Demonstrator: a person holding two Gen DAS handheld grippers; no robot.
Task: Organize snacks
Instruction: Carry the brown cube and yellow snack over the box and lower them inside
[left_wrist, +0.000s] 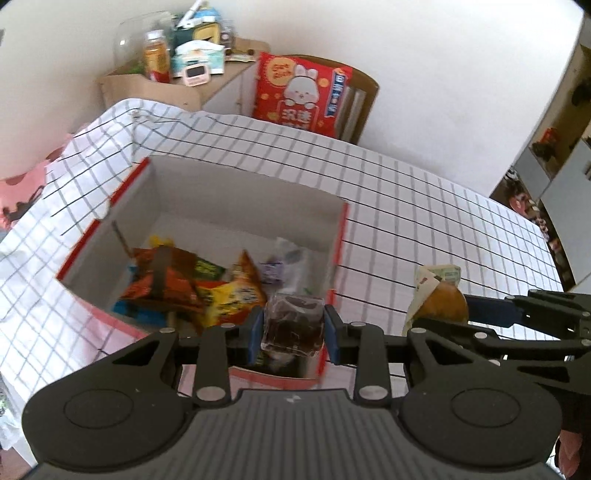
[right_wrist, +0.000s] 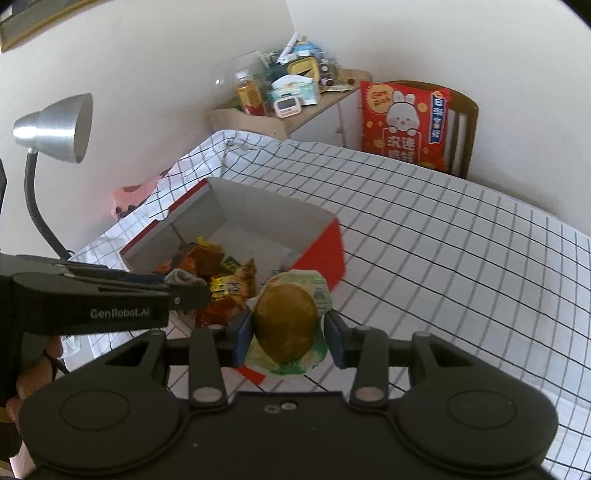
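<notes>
My left gripper (left_wrist: 293, 326) is shut on a clear-wrapped dark brown cake square (left_wrist: 291, 325), held above the near right corner of the red and white box (left_wrist: 236, 192). Several snack packets (left_wrist: 184, 284) lie in the box's near half. My right gripper (right_wrist: 286, 328) is shut on a wrapped golden-brown bun (right_wrist: 286, 321), hanging just right of the box (right_wrist: 321, 254) over the checked cloth. The bun (left_wrist: 441, 301) and right gripper also show at the right of the left wrist view. The left gripper's body (right_wrist: 110, 299) crosses the left of the right wrist view.
A white checked tablecloth (left_wrist: 424, 206) covers the table. Behind it stand a wooden chair with a red rabbit-print bag (left_wrist: 301, 96) and a cluttered shelf (left_wrist: 177, 59). A silver desk lamp (right_wrist: 55, 129) rises at the left. A hand (right_wrist: 33, 373) holds the left gripper.
</notes>
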